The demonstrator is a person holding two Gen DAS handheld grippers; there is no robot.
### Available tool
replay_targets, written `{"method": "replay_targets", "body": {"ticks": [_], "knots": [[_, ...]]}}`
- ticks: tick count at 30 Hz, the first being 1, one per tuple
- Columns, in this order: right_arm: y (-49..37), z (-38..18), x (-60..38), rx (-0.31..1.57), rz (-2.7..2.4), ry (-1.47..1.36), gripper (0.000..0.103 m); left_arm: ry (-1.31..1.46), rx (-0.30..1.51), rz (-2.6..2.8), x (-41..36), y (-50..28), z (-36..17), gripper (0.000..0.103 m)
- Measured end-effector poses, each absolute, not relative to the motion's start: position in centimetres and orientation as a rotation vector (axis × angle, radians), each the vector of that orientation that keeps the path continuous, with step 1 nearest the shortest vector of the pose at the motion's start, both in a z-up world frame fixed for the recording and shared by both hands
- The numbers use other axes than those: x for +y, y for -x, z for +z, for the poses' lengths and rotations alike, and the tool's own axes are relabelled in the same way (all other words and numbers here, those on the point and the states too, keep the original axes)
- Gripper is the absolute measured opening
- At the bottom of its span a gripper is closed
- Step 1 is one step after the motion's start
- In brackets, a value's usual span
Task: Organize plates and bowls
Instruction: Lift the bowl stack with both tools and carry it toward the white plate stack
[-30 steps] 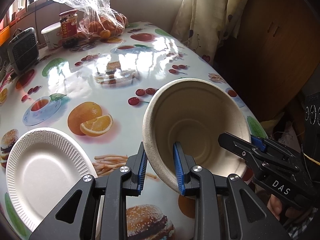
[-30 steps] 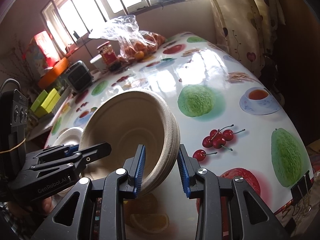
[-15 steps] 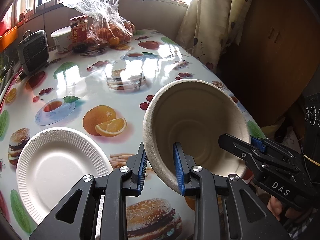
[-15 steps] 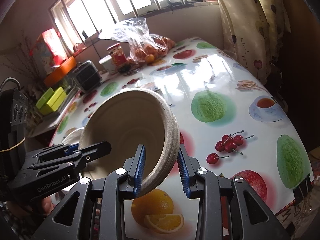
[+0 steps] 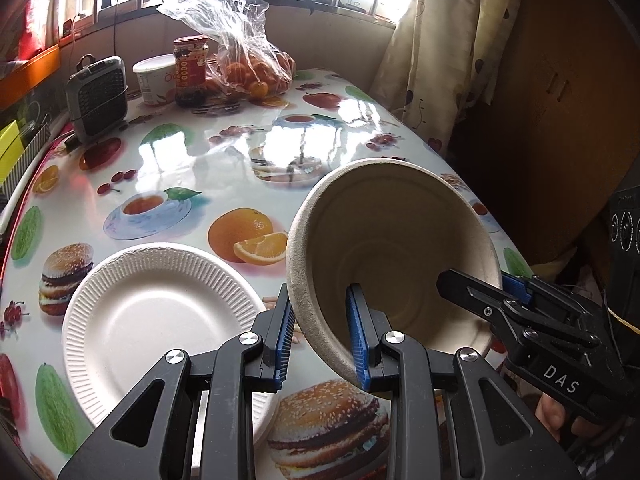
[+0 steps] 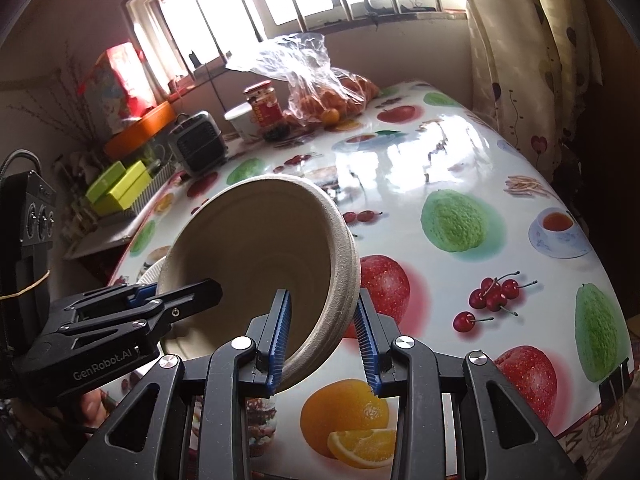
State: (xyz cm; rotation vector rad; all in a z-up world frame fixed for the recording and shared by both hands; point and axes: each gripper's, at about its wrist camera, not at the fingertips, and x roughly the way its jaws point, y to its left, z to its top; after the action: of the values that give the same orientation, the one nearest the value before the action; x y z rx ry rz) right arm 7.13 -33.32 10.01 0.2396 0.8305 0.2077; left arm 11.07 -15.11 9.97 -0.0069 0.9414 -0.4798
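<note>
Gripping opposite rims, left tool (image 5: 320,340) and right tool (image 6: 322,338) both pinch the beige moulded-fibre bowl (image 5: 394,248), tilted above the fruit-print tabletop (image 5: 224,160), beside a white ribbed paper plate (image 5: 160,320).

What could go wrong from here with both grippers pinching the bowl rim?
1. The bowl hangs tilted, held only at opposite rim edges by the left gripper and right gripper; uneven pulling could bend or tear the rim.
2. It looks like several nested bowls in the right wrist view; one might slip out.
3. Lowering it could clip the white paper plate beside it.
</note>
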Motion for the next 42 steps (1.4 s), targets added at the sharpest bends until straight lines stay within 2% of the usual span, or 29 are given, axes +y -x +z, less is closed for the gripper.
{"method": "replay_targets", "body": {"ticks": [42], "knots": [[-10.6, 8.6, -20.4, 0.886, 0.474, -0.124, 0.031, 0.123, 0.942, -0.208, -2.8, -9.9, 9.5, 0.027]]}}
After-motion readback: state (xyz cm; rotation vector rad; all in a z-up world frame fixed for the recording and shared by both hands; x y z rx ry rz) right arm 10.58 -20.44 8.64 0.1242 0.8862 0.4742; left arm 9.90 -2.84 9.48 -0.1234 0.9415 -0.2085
